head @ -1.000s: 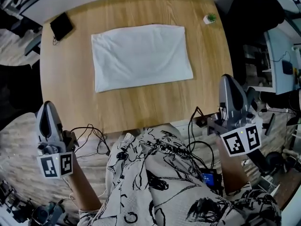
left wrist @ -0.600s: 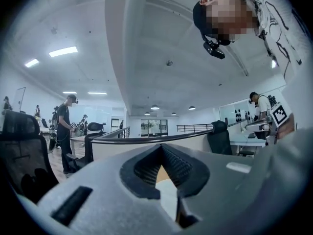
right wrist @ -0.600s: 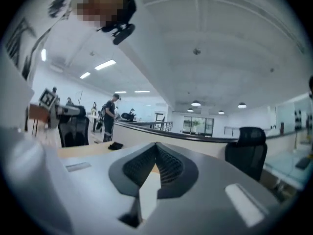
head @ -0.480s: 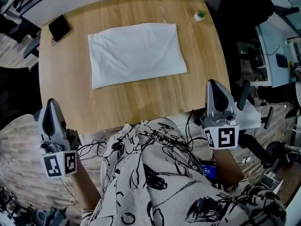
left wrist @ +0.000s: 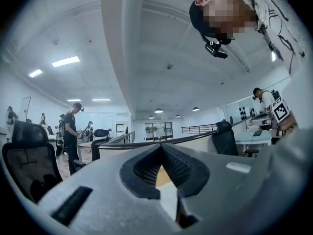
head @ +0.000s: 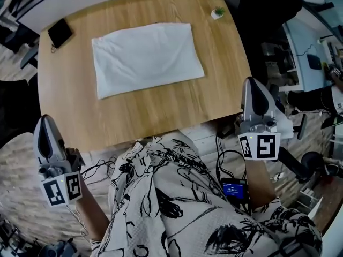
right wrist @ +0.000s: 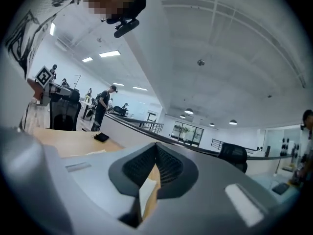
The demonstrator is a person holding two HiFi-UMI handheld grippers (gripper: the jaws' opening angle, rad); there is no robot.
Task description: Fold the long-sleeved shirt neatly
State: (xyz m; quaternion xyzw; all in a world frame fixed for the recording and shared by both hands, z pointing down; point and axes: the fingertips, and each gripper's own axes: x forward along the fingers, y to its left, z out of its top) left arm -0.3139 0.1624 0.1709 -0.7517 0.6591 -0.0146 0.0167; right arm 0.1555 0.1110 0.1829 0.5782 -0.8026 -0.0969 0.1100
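The white shirt (head: 147, 58) lies folded into a flat rectangle on the round wooden table (head: 161, 114), towards its far side. Both grippers are held off the table's near edge, well apart from the shirt. My left gripper (head: 45, 123) is at the lower left beside the person's lap, shut and empty. My right gripper (head: 252, 85) stands past the table's right edge, also shut with nothing in it. In the left gripper view the jaws (left wrist: 161, 150) meet, and in the right gripper view the jaws (right wrist: 156, 148) meet too; both point level across the room.
A black pouch (head: 59, 32) lies at the table's far left and a small potted plant (head: 217, 13) at the far right. A black office chair (head: 268, 4) stands behind the table. Cables and a small lit device (head: 234, 188) lie by the person's patterned clothing (head: 171, 208).
The right gripper has rolled upright, its marker cube now squarely facing the camera. The left gripper has drifted down and left in the picture. The shirt has not changed shape.
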